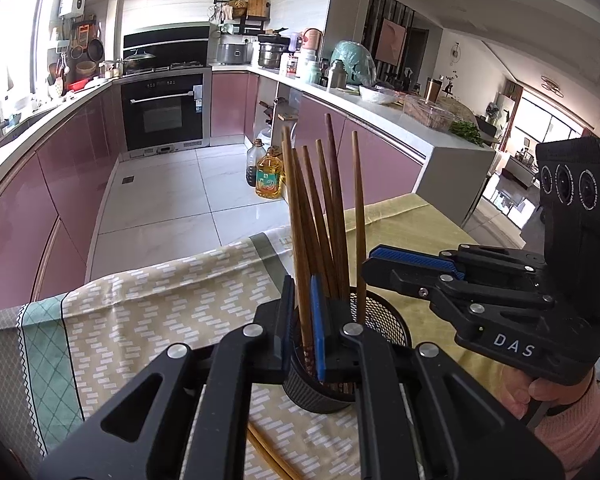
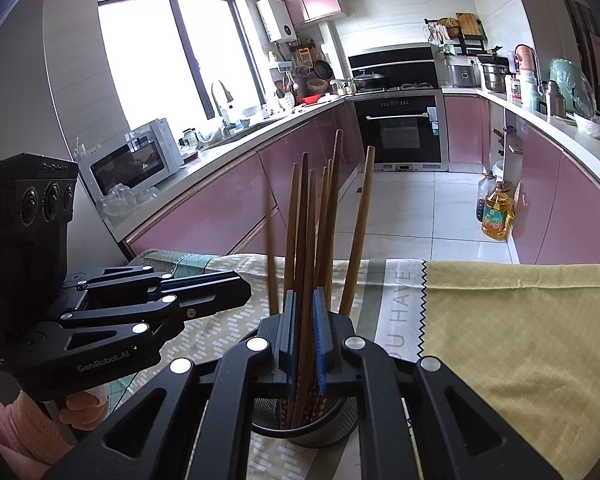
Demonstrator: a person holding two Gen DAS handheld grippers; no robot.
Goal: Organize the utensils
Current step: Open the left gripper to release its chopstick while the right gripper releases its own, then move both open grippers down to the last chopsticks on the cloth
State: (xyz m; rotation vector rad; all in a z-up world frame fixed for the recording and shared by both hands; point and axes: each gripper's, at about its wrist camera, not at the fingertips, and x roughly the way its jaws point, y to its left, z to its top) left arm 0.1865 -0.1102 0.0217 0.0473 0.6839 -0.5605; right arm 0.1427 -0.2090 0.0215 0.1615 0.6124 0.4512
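Note:
Several wooden chopsticks (image 1: 328,208) stand upright in a black mesh cup (image 1: 384,320) on the table. In the left wrist view my left gripper (image 1: 302,292) hangs over the cup's near rim, shut on one chopstick (image 1: 300,240) that reaches down into the cup. My right gripper (image 1: 366,266) comes in from the right, its closed tips against the rightmost chopstick (image 1: 358,208). In the right wrist view the right gripper (image 2: 304,300) is shut with brown chopsticks (image 2: 302,220) between its blue pads, above the cup (image 2: 340,428). There my left gripper (image 2: 246,292) sits at the left beside a blurred chopstick (image 2: 270,240).
Two loose chopsticks (image 1: 268,456) lie on the patterned cloth (image 1: 160,320) in front of the cup. A yellow cloth (image 2: 520,320) covers the table's right part. The table's far edge drops to a tiled floor, where oil bottles (image 1: 268,176) stand by pink cabinets.

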